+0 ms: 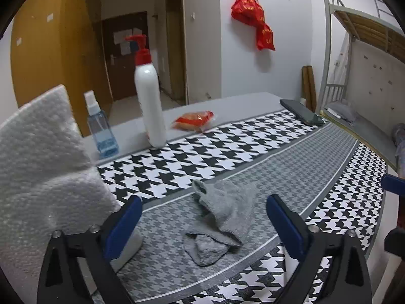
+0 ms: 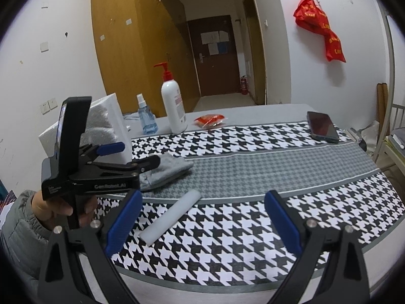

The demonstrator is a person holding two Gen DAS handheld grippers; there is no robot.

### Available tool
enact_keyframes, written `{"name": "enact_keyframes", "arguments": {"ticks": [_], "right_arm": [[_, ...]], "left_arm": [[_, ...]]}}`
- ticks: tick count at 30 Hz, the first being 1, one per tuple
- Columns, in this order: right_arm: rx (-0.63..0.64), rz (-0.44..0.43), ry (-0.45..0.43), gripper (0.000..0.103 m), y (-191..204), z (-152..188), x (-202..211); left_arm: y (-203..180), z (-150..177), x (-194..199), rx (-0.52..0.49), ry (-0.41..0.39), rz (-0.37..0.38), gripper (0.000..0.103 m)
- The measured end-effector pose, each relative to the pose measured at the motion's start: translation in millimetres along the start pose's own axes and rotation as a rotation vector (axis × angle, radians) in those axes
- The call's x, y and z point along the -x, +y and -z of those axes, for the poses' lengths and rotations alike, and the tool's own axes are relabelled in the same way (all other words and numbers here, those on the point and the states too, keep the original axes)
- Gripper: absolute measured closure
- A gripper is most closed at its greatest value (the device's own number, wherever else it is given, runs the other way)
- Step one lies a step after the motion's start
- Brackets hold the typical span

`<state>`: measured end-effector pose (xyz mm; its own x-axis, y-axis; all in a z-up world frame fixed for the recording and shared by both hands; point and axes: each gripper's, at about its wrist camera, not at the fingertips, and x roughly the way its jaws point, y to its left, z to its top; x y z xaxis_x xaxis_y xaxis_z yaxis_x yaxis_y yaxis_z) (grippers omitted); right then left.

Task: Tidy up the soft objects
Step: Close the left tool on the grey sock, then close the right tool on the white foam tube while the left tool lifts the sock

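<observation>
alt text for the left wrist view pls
Open left gripper hovers over crumpled grey socks on a houndstooth tablecloth. Behind stand a white pump bottle, a blue spray bottle and white foam at left.

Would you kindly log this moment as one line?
left gripper: open, above grey socks | right gripper: open, empty | white foam roll: on cloth
</observation>
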<state>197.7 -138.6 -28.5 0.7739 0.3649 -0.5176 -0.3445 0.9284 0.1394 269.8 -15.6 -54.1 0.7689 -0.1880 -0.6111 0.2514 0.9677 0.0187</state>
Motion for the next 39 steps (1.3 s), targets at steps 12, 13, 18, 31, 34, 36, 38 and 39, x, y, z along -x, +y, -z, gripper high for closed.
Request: {"name": "enact_keyframes", "arguments": {"ticks": [12, 13, 18, 31, 34, 36, 38, 39], "right_arm": [[-0.006, -0.023, 0.042, 0.004, 0.8, 4.4, -11.7], [-0.006, -0.024, 0.043, 0.004, 0.8, 4.7, -12.2], [-0.009, -0.032, 0.060, 0.004, 1.5, 5.7, -17.7], [0.003, -0.040, 0.113, 0.004, 7.3, 8.1, -31.9], [0.010, -0.018, 0.138, 0.004, 10.8, 9.6, -37.3], [0.013, -0.016, 0.157, 0.004, 14.5, 11.0, -41.4], [0.015, -0.012, 0.167, 0.004, 18.4, 11.5, -43.7], [0.018, -0.010, 0.172, 0.004, 20.7, 11.5, -45.0]], "left_arm": [[-8.7, -0.5, -26.5, -0.016, 0.097, 0.048, 0.033], [-7.9, -0.7, -29.5, -0.009, 0.110, 0.060, 0.038], [-2.7, -1.1, -41.1, 0.024, 0.160, 0.088, 0.051], [-1.8, -5.4, -51.0, 0.042, 0.173, 0.120, 0.088], [0.2, -5.3, -43.4, 0.034, 0.140, 0.112, 0.088], [2.7, -4.2, -37.7, 0.036, 0.124, 0.109, 0.088], [6.2, -2.7, -32.4, 0.044, 0.115, 0.111, 0.088], [8.6, -1.9, -29.4, 0.050, 0.108, 0.107, 0.088]]}}
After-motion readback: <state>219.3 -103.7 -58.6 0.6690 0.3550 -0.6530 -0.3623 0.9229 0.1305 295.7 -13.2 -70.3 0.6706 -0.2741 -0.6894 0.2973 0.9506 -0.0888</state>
